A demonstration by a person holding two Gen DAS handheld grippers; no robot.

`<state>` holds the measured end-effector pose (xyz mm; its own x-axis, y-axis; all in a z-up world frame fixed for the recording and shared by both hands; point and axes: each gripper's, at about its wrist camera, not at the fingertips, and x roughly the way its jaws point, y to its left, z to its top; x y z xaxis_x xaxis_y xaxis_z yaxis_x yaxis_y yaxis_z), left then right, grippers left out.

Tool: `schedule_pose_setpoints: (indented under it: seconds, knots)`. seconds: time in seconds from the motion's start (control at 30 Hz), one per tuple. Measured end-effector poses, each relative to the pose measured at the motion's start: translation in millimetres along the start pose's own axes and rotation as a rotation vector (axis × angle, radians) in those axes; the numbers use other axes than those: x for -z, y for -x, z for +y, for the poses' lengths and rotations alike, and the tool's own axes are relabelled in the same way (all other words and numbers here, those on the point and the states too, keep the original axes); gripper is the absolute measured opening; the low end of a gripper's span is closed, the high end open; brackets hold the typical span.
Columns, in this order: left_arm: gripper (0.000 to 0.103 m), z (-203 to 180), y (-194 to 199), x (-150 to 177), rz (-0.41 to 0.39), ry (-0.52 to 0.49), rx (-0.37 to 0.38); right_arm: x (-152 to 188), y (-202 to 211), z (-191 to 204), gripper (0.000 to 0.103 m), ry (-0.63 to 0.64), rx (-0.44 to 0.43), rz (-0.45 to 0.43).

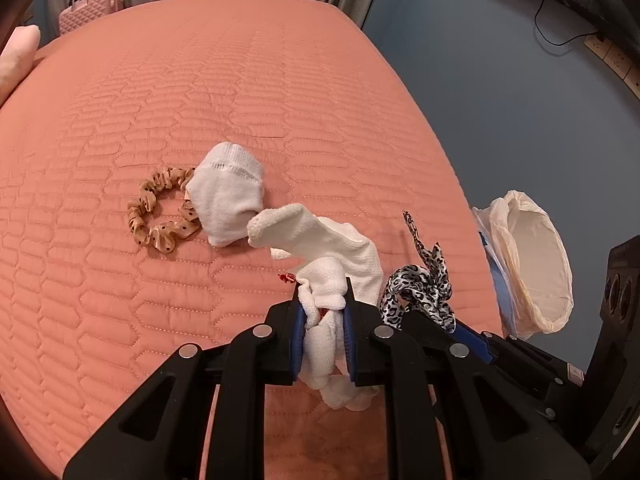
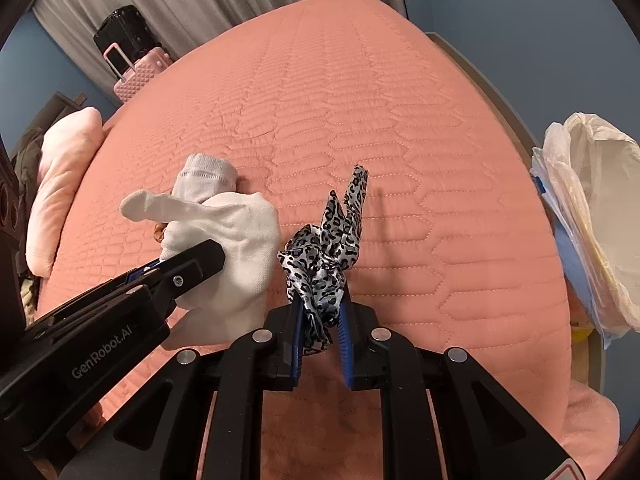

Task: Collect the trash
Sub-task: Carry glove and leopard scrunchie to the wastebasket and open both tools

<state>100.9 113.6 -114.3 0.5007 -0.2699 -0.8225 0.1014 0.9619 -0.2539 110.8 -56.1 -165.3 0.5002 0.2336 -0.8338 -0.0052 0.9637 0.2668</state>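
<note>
Left wrist view: left gripper [image 1: 325, 300] has its jaws clamped on a white sock [image 1: 340, 256], lifted above the pink quilted bed [image 1: 240, 92]; a scrap of red wrapper [image 1: 287, 278] peeks out beside the sock. Second white sock [image 1: 226, 196] lies on the bed, touching a tan polka-dot scrunchie [image 1: 160, 216]. Right wrist view: right gripper [image 2: 320, 312] has its jaws clamped on a leopard-print scrunchie [image 2: 330, 248], held up off the bed. Bin with white liner bag [image 1: 528, 264] sits just off the bed's right edge. Pink suitcase [image 1: 90, 8] at far corner.
</note>
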Motion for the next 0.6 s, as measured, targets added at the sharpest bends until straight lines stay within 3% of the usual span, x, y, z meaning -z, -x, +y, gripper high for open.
schedule_pose_setpoints:
  seconds: [0.6]
  knots:
    - [0.016,-76.2,37.1,11.2,-0.070,-0.139,0.036,16.5,92.0,-48.4,0.014,-0.060,-0.003,-0.145]
